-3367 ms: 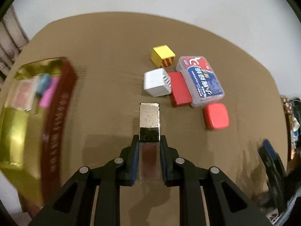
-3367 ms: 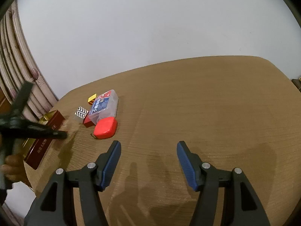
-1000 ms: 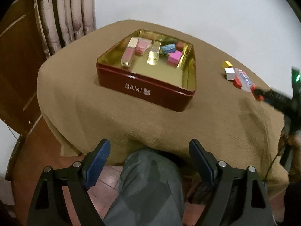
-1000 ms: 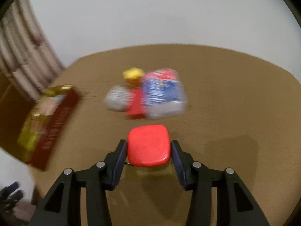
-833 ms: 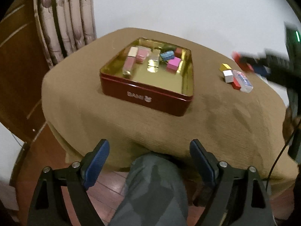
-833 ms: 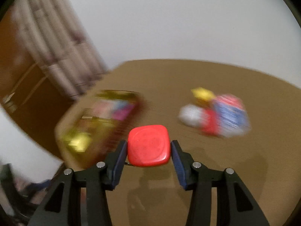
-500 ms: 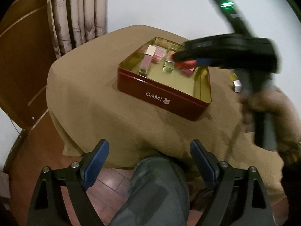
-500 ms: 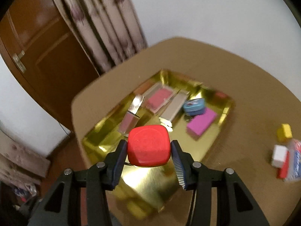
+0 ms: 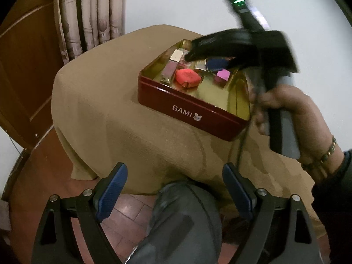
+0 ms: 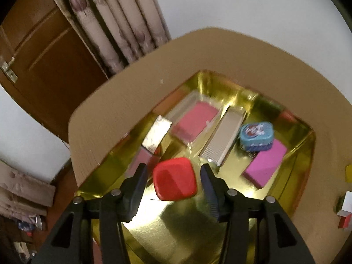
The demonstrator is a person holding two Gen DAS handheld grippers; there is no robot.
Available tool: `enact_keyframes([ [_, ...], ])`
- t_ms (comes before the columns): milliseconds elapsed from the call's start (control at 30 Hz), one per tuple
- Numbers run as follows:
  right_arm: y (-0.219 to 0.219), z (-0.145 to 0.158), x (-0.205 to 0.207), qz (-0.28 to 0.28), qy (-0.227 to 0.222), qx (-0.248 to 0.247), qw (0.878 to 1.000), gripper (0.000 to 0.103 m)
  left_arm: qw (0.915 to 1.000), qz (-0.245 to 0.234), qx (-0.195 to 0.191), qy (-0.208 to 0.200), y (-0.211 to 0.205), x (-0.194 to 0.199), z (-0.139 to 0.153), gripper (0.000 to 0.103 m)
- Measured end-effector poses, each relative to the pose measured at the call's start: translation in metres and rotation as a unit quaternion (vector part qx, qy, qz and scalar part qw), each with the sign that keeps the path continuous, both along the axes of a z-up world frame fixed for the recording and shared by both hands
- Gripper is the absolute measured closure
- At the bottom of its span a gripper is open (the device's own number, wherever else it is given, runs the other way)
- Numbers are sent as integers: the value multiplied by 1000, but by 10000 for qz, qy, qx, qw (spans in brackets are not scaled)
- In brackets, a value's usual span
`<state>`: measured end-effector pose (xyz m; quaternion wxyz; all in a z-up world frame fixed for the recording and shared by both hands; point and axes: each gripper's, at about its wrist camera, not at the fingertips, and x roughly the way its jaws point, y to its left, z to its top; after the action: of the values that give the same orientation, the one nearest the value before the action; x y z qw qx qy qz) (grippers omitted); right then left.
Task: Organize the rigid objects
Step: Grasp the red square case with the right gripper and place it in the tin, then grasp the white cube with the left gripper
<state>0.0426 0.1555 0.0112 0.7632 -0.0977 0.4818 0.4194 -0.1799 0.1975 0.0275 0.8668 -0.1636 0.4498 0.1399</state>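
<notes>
Right gripper (image 10: 173,178) stood open at lower centre, its jaws apart from the red case (image 10: 174,178), which sat in the gold tin (image 10: 303,154). Left gripper (image 9: 175,189) open, empty. Case looked rigid, light, smooth; best gripped across flat sides.

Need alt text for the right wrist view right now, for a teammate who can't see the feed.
The right claw hangs open over a gold-lined tin, with a rounded red case loose between its fingers, touching neither. Behind it in the tin lie a pink block, a small blue tin, a silver bar and a clear pink-filled case.
</notes>
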Motion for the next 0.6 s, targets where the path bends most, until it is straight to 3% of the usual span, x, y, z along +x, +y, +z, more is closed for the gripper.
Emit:
enact_keyframes([
  [67,-37,23,-9,-225,-377,530,9976,52,10000,-14,83,-32,-4,-1,2,18],
  [133,-84,38,-21,-650,-923,678,9913,52,9998,-81,188,-79,-11,-2,4,18],
  [267,-191,36,-43,-1613,-1959,20,9673,49,9977,-414,513,-170,-32,-3,8,18],
  [433,-320,8,-28,-2744,-2219,-1184,9281,46,9916,-1025,714,-323,-66,1,16,18],
  [533,-377,1,-16,-3271,-2309,-1560,9030,46,9872,-1396,660,-390,-89,16,23,15],
  [600,-405,-7,-9,-3543,-2137,-1512,8977,46,9841,-1601,650,-413,-105,35,30,14],
])
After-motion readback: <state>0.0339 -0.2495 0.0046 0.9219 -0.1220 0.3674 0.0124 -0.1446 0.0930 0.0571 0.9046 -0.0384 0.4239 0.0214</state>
